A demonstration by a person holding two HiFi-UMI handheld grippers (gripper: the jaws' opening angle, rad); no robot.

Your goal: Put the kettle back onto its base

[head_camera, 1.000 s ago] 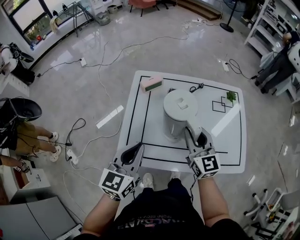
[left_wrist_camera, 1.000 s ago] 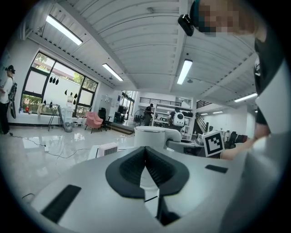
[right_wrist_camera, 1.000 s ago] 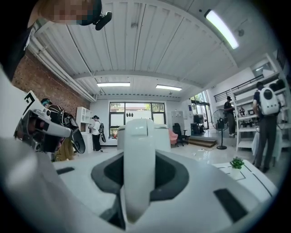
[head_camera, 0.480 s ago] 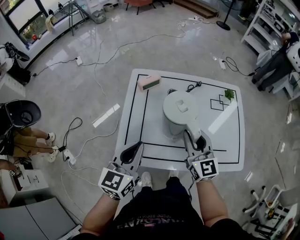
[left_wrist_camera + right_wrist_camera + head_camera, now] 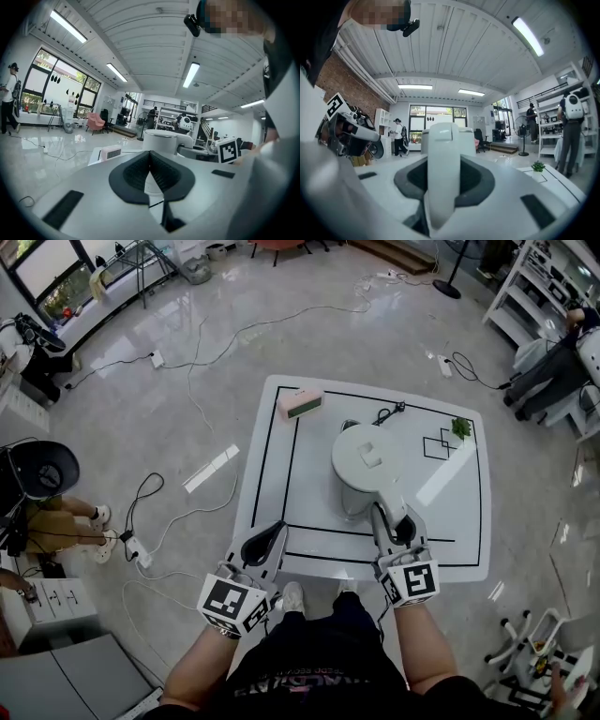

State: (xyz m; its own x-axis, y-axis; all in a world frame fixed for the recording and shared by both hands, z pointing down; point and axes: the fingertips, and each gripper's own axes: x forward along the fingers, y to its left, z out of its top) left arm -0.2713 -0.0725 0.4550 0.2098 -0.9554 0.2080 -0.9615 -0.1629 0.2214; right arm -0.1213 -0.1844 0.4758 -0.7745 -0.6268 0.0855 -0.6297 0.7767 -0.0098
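A white kettle (image 5: 366,460) stands upright over the middle of the white table (image 5: 272,521); whether it rests on the table I cannot tell. My right gripper (image 5: 396,523) is shut on its handle (image 5: 443,168), which fills the gap between the jaws in the right gripper view. Behind the kettle a dark edge of the base (image 5: 349,426) peeks out, with a black cord (image 5: 389,413) beside it. My left gripper (image 5: 270,535) hovers at the table's front edge, shut and holding nothing. In the left gripper view its jaws (image 5: 150,164) meet, with the kettle (image 5: 161,140) beyond.
A pink clock (image 5: 300,403) lies at the table's far left corner, a small green plant (image 5: 461,428) at the far right. Black lines mark the tabletop. Cables trail over the floor (image 5: 187,381). Shelves and people stand at the room's edges.
The kettle and my right gripper have edged slightly to the right in the head view. The left gripper has stayed put.
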